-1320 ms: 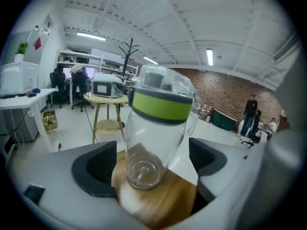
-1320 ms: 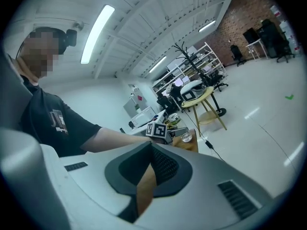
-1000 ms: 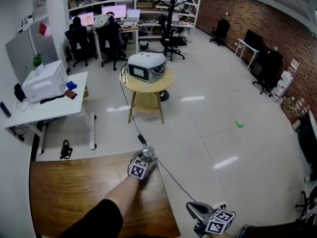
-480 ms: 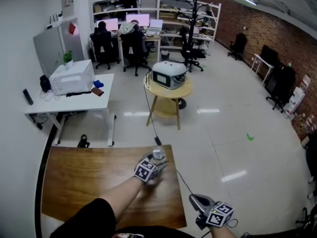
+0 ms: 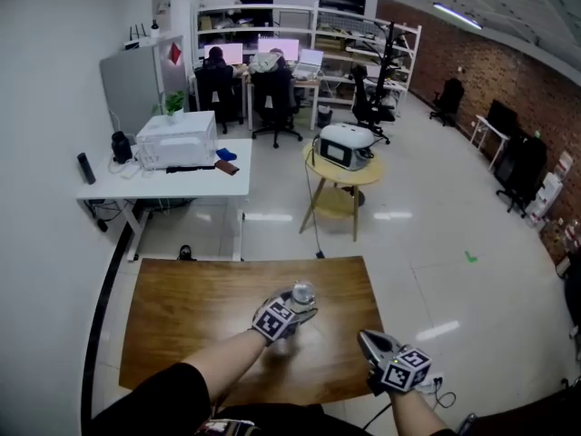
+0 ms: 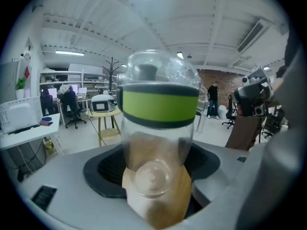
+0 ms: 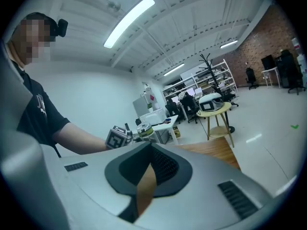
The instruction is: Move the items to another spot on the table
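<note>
Jar (image 5: 301,294) shifted over table (image 5: 182,316), green band (image 6: 159,104) close-up

The left arm (image 5: 227,357) reaches forward with its bare forearm stretched out. Its tool (image 5: 298,303) points away from the body and slightly down. That tool's jaws stand wide, clamped on the sides of a jar (image 6: 158,128). The right tool (image 5: 370,341) hangs to the right of the left tool and nearer the body. It tilts slightly down, jaws meeting at the tips with nothing between them.
</note>
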The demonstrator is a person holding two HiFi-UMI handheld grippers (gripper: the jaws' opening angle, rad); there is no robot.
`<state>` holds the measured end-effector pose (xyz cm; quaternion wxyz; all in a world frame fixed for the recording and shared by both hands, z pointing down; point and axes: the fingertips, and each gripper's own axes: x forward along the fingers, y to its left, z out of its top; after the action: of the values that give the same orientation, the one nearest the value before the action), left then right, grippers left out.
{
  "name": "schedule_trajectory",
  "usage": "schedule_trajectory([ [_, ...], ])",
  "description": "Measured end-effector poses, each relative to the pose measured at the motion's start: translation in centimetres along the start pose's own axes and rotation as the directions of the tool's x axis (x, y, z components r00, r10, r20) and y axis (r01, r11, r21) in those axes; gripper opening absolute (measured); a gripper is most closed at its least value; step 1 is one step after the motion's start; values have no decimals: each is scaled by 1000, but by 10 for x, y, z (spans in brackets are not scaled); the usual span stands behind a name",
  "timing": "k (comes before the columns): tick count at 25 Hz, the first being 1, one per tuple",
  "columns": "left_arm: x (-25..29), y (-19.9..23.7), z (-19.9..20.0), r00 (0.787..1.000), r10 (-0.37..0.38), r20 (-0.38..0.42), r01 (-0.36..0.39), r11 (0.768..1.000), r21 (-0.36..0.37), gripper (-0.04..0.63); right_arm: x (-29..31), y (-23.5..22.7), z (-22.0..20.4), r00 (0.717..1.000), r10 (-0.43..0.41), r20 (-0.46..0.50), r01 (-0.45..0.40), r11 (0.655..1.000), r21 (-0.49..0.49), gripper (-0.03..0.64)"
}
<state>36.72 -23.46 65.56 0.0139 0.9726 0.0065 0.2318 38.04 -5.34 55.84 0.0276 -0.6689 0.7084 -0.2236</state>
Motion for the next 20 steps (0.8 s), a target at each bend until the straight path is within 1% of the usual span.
schedule_trajectory([
  [2,-35,2,-13,1000,13,3,-13,1000,-11,341,13,33,-1,1000,24,-18,-24,999,-26,5],
  [6,-95,17,-47,996,90,16,-88,994,-67,341,45,78,-21,990,124,-64,-127,990,-58,5],
  [9,-140,25,-79,987,159,11,-157,981,-115,341,65,105,-40,975,198,-101,-205,977,-59,5],
  [13,-209,35,-114,971,237,5,-233,957,-172,341,90,157,-48,952,262,-160,-278,957,-84,5],
  [15,-248,36,-133,967,255,9,-248,949,-193,341,103,188,-57,940,289,-180,-308,947,-89,5],
  [17,-288,33,-158,966,256,14,-248,947,-202,341,116,220,-68,931,308,-196,-331,939,-96,5],
  [20,-346,36,-210,966,258,5,-250,941,-228,341,137,274,-81,930,302,-207,-331,936,-122,5],
])
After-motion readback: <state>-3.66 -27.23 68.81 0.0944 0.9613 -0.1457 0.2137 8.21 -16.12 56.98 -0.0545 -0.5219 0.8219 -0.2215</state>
